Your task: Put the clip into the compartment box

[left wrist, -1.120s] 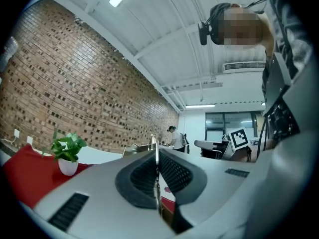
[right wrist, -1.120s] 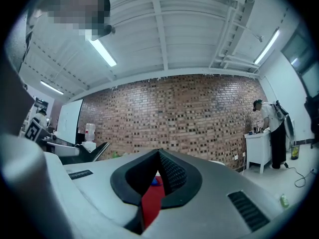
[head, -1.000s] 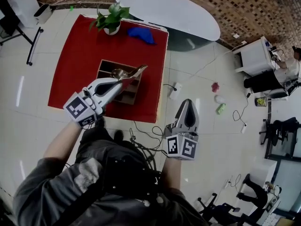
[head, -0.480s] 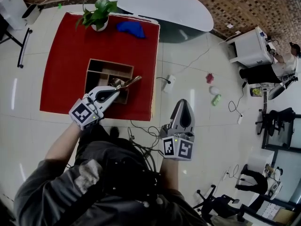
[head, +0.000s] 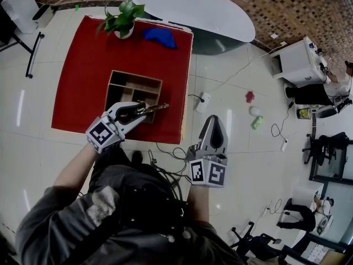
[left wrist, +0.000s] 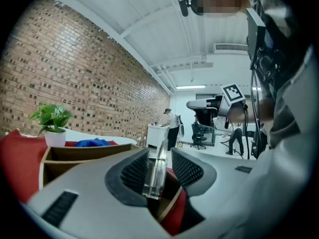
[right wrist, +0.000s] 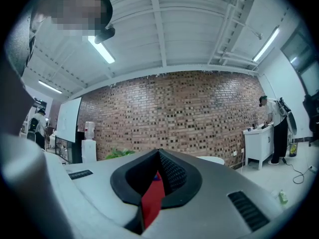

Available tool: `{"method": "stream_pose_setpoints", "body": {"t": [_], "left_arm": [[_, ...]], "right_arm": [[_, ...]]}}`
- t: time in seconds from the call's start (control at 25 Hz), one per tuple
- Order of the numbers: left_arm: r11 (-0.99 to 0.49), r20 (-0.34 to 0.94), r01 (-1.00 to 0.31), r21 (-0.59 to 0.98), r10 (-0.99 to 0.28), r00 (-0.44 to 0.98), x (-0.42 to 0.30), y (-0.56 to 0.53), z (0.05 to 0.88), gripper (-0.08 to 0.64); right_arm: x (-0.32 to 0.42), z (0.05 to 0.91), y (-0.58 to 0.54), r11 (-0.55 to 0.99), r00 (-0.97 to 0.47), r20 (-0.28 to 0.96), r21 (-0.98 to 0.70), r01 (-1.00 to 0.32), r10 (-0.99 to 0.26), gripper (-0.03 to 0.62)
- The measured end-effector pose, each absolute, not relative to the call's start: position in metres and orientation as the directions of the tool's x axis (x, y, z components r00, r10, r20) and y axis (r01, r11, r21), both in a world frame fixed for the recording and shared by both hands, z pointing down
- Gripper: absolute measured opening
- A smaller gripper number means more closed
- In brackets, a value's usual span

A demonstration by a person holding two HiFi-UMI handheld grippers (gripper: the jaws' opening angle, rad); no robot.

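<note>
Head view: the clip [head: 157,107] is being held by the left gripper [head: 144,110], centre-left, over the compartment box's [head: 135,76] lower-right edge, for dropping.
Left gripper view: its jaws are being opened, and the clip is being freed between them.
Right gripper view: the right gripper [right wrist: 158,154] is being held closed and empty.

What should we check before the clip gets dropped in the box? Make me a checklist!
1. Clip between the left gripper jaws: ok; the jaws are opening.
2. Clip above a compartment of the compartment box: cannot tell; in the head view its tip pokes past the box's right rim.
3. Box flat on the red mat: ok.
4. Right gripper out of the way: ok; shut, empty, over the floor.
5. Compartment below is free: cannot tell; the left gripper hides it.
</note>
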State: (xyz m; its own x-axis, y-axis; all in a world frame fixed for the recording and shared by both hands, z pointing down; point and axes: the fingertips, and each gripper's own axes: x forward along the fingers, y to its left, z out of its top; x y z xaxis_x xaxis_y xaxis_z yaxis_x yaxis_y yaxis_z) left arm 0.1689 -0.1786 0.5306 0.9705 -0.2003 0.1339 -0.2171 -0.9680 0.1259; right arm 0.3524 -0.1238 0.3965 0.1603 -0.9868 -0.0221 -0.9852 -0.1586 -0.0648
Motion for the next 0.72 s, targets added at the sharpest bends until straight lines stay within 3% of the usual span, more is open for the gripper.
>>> {"method": "stream_pose_setpoints", "body": {"t": [0.08, 0.36, 0.56, 0.64, 0.72], "left_arm": [[-0.962, 0.120, -0.233, 0.142, -0.217, 0.969, 0.165, -0.181, 0.526, 0.219], [-0.929, 0.080, -0.346, 0.131, -0.338, 0.938, 0.134, -0.190, 0.497, 0.220], [-0.887, 0.012, -0.449, 0.106, -0.450, 0.893, 0.107, -0.194, 0.451, 0.140], [-0.866, -0.003, -0.488, 0.108, -0.492, 0.871, 0.095, -0.195, 0.436, 0.065], [-0.835, -0.032, -0.536, 0.125, -0.543, 0.839, 0.080, -0.199, 0.419, 0.055]], "right_arm": [[0.350, 0.395, -0.123, -0.152, 0.154, -0.025, -0.066, -0.986, -0.988, 0.012], [0.344, 0.386, -0.118, -0.134, 0.138, -0.050, -0.063, -0.989, -0.989, 0.012], [0.341, 0.377, -0.112, -0.114, 0.120, -0.078, -0.071, -0.991, -0.990, 0.012], [0.340, 0.372, -0.109, -0.110, 0.117, -0.093, -0.074, -0.991, -0.989, 0.012], [0.338, 0.369, -0.107, -0.102, 0.110, -0.105, -0.080, -0.992, -0.988, 0.012]]}}
